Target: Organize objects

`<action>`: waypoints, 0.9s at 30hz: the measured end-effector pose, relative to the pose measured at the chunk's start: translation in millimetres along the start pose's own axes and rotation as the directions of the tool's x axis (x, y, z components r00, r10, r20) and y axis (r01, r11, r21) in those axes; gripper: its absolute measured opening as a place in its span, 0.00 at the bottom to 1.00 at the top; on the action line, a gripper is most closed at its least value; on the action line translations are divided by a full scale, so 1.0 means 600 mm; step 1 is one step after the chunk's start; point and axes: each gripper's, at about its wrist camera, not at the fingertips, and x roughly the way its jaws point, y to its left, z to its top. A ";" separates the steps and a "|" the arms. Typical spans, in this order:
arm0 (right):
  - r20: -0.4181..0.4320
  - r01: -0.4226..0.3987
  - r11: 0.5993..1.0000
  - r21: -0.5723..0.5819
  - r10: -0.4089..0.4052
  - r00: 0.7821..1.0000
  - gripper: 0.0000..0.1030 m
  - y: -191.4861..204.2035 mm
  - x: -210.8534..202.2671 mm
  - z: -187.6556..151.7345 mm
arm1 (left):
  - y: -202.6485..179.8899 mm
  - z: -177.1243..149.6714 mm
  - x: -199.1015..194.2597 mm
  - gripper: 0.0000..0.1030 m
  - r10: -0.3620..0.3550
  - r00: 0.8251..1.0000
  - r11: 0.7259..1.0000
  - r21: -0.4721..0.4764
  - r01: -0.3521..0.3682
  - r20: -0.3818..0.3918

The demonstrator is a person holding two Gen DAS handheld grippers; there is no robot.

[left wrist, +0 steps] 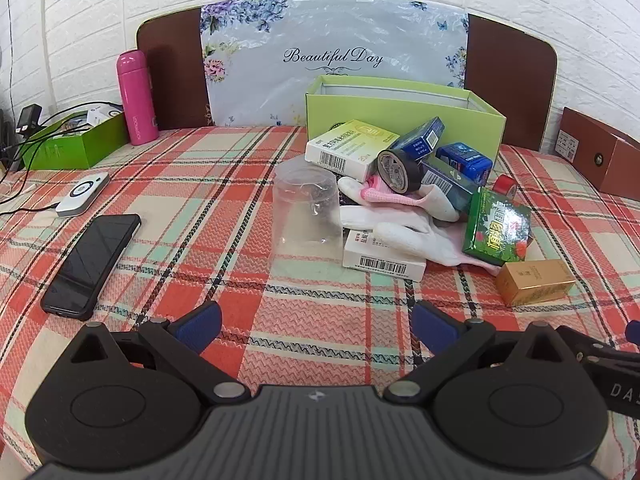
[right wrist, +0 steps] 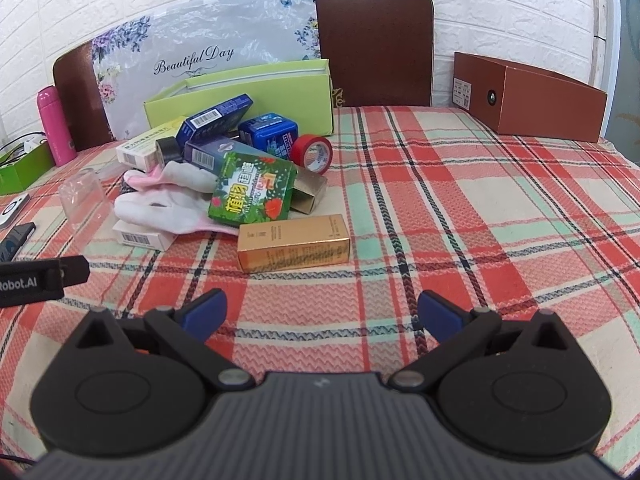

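A pile of objects lies on the plaid tablecloth in front of an open light-green box [left wrist: 400, 114] [right wrist: 240, 98]. It holds a clear plastic cup [left wrist: 307, 216] [right wrist: 86, 200], white gloves [left wrist: 400, 232] [right wrist: 168, 208], a green carton [left wrist: 498, 226] [right wrist: 252, 190], a gold carton [left wrist: 534, 282] [right wrist: 294, 244], black tape [left wrist: 400, 170], red tape [right wrist: 312, 152], blue cartons [right wrist: 218, 120] and white medicine boxes [left wrist: 350, 148]. My left gripper [left wrist: 316, 322] is open and empty, short of the cup. My right gripper [right wrist: 322, 314] is open and empty, short of the gold carton.
A black phone [left wrist: 92, 266], a white device [left wrist: 82, 194] with cables, a pink flask [left wrist: 137, 98] and a dark-green box [left wrist: 76, 142] sit at the left. A brown box [right wrist: 532, 96] stands at the back right. A floral board [left wrist: 332, 60] leans on the wall.
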 end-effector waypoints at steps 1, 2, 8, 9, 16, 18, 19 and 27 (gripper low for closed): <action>-0.001 -0.002 1.000 0.001 0.002 1.000 1.00 0.000 0.001 0.000 | 0.000 0.000 0.002 1.00 0.000 1.000 1.000 -0.001 0.000 -0.002; -0.004 -0.003 1.000 0.002 0.003 1.000 1.00 0.000 0.002 0.000 | 0.000 0.000 0.003 1.00 -0.002 1.000 1.000 0.000 0.002 -0.005; -0.019 -0.011 1.000 0.004 0.011 1.000 1.00 -0.001 0.013 -0.003 | 0.004 0.000 0.014 1.00 -0.010 1.000 1.000 0.005 0.010 -0.012; -0.020 -0.013 1.000 0.002 0.013 1.000 1.00 0.000 0.015 -0.003 | 0.006 0.002 0.017 1.00 -0.010 1.000 1.000 0.004 0.010 -0.011; 0.012 -0.059 0.995 -0.076 0.060 0.998 1.00 0.010 0.034 0.010 | 0.028 0.037 0.050 1.00 0.019 1.000 1.000 -0.004 -0.019 0.013; 0.020 -0.092 0.988 -0.122 0.095 0.995 1.00 0.013 0.047 0.022 | 0.032 0.047 0.059 1.00 0.021 1.000 1.000 -0.004 -0.021 0.021; 0.020 -0.088 0.987 -0.137 0.092 0.996 1.00 0.013 0.054 0.028 | 0.033 0.051 0.064 1.00 0.019 1.000 1.000 -0.007 -0.019 0.024; -0.024 -0.091 0.985 -0.146 0.089 0.996 0.88 0.016 0.109 0.041 | 0.041 0.068 0.114 0.87 -0.022 1.000 1.000 -0.019 0.022 -0.013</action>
